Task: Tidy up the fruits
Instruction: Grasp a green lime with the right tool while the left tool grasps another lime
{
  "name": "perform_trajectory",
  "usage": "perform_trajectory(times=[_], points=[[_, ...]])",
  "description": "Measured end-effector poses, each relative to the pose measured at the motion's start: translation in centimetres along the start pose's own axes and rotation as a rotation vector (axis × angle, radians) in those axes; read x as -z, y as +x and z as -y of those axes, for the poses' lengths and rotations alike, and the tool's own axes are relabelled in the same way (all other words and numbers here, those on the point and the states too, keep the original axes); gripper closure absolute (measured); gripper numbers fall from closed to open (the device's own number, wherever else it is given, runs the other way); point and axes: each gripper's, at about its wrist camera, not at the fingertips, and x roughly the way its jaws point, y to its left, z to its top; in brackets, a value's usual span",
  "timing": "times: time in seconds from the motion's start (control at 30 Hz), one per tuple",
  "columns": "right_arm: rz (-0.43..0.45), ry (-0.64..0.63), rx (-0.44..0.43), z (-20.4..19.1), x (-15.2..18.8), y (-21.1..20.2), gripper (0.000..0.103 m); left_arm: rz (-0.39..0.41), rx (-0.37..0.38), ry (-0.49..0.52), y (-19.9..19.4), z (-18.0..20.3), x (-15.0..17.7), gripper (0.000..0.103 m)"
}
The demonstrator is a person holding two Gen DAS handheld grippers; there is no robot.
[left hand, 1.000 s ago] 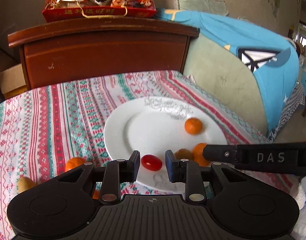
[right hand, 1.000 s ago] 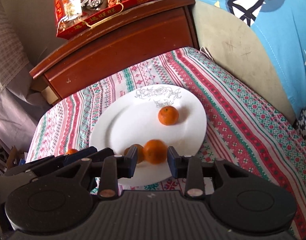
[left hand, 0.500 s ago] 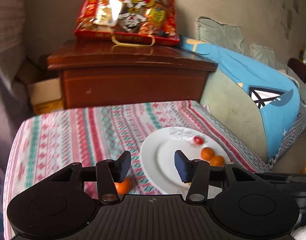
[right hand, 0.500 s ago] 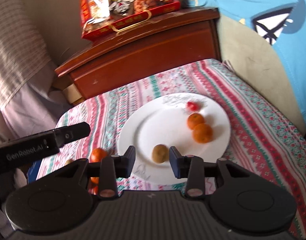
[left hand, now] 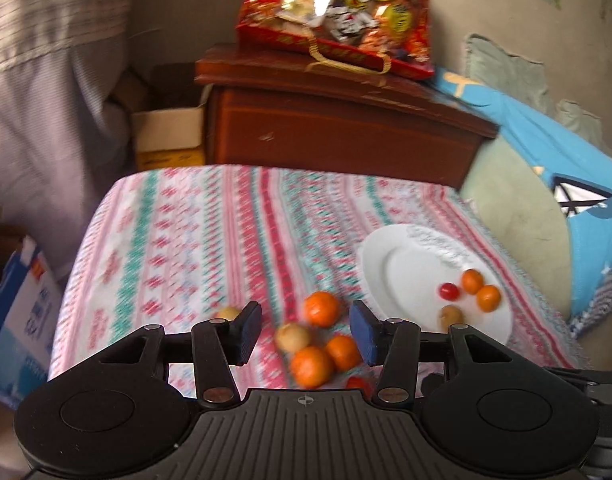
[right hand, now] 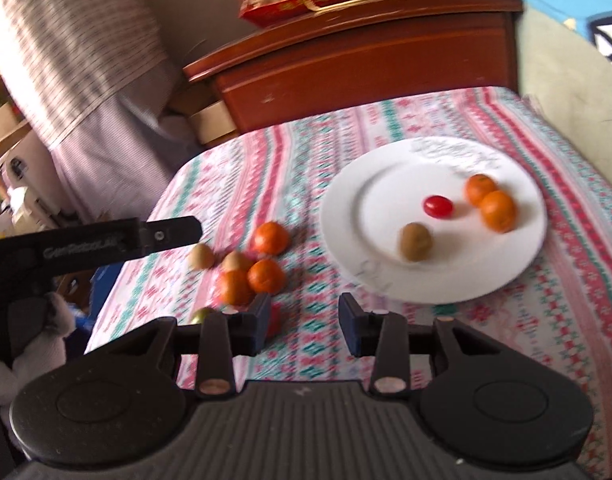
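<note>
My left claw (left hand: 305, 332), jaws just opened and empty, hangs over the loose fruit cluster (left hand: 314, 342) on the worktop (left hand: 186, 240). My right claw (right hand: 304, 320), also parted and empty, sits nearer the plate (right hand: 346, 216); blur hides exact fruit types.

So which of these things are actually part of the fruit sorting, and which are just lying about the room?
Part of the job:
white plate
oranges on the plate
cherry tomato
brown fruit
loose fruit pile on the cloth
left gripper and right gripper, both empty

Just lying about:
red snack bag
wooden cabinet
cardboard box
blue bedding
</note>
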Motion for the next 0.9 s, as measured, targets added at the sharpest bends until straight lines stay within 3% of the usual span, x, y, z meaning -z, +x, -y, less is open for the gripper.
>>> perform_trajectory(times=[0.33,0.77,0.9], points=[[-0.040,-0.156,-0.067,-3.8,1.7,1.7,0.064,-0.016,-0.065,-0.033,-0.4,-2.6,1.7,0.056],[-0.067,-0.255,-0.029,-5.6,2.5,4.6,0.066,-0.039,-0.046,-0.073,-0.4,-4.3,2.7,0.056],[-0.071,-0.251,-0.020,-5.5,2.5,5.1,0.074,-0.043,-0.030,-0.074,-0.3,-4.5,2.9,0.056]])
